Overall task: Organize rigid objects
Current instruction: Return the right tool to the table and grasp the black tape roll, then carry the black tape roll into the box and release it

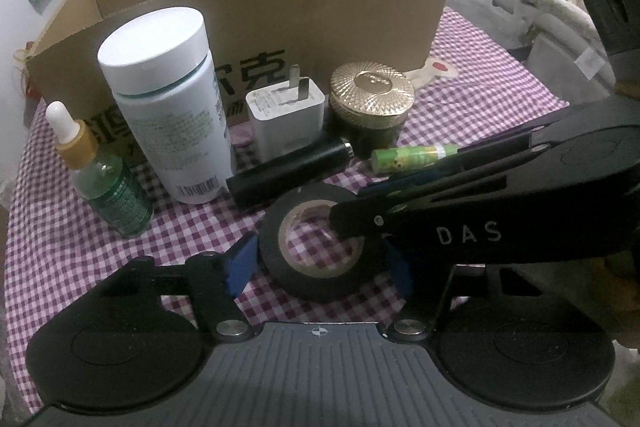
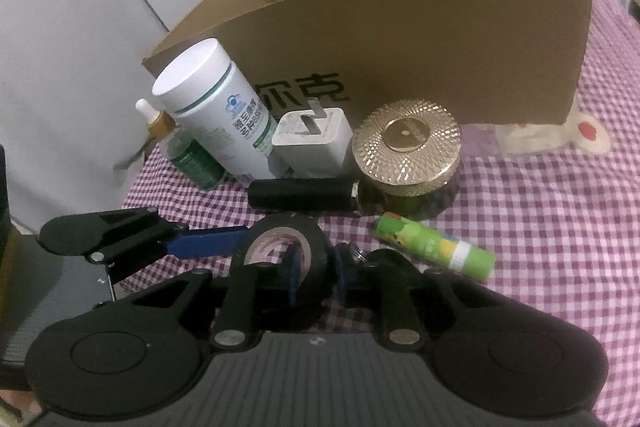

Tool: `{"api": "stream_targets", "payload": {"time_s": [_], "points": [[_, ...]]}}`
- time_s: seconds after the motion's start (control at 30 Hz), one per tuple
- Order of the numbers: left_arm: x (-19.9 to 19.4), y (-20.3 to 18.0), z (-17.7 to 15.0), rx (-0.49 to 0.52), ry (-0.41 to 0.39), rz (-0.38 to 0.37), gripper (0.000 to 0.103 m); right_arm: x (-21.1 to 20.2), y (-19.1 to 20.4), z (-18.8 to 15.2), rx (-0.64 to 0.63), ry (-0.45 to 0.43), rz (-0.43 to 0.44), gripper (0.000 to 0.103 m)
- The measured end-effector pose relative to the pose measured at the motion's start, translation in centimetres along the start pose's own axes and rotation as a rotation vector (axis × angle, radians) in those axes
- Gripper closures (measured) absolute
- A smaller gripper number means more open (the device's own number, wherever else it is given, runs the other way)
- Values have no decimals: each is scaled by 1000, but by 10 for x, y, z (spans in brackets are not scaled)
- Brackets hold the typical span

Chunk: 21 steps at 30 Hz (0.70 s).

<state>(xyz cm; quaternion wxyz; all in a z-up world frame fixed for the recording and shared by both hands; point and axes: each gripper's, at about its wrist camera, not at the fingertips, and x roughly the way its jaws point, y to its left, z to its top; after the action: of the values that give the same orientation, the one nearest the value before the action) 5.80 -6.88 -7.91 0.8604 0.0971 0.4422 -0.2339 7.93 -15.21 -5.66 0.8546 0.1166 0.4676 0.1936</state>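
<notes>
A black tape roll (image 1: 280, 267) lies flat on the purple checked cloth (image 1: 80, 267). My left gripper (image 1: 320, 265) straddles it, with a blue pad against each outer side. My right gripper (image 2: 318, 271) comes in from the right in the left wrist view. It pinches the roll's (image 2: 316, 239) wall, one pad in the hole and one outside. The left gripper's blue finger (image 2: 208, 247) touches the roll's left side. Behind stand a white bottle (image 1: 160, 99), a green dropper bottle (image 1: 116, 199), a white charger plug (image 1: 286, 115) and a gold-lidded jar (image 1: 372, 99).
A black cylinder (image 1: 288, 175) and a green glue stick (image 1: 412, 157) lie just behind the roll. An open cardboard box (image 1: 360, 19) stands at the back of the table, with an orange thing behind it. Clothing is piled off the table's right edge.
</notes>
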Motion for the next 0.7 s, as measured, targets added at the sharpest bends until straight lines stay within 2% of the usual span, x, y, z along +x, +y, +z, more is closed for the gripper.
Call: {"api": "stream_targets", "payload": {"time_s": [0.17, 0.37, 0.53, 0.7], "points": [[-8, 1, -1, -26, -8, 0, 37, -1, 2, -1, 5, -7, 12, 84], [-42, -3, 6, -24, -68, 32, 37, -28, 14, 5, -17, -65, 27, 84], [-89, -5, 26, 0, -183, 71, 37, -68, 32, 25, -62, -174, 54, 84], [-123, 4, 61, 9, -273, 98, 37, -102, 48, 64, -127, -277, 78, 84]]}}
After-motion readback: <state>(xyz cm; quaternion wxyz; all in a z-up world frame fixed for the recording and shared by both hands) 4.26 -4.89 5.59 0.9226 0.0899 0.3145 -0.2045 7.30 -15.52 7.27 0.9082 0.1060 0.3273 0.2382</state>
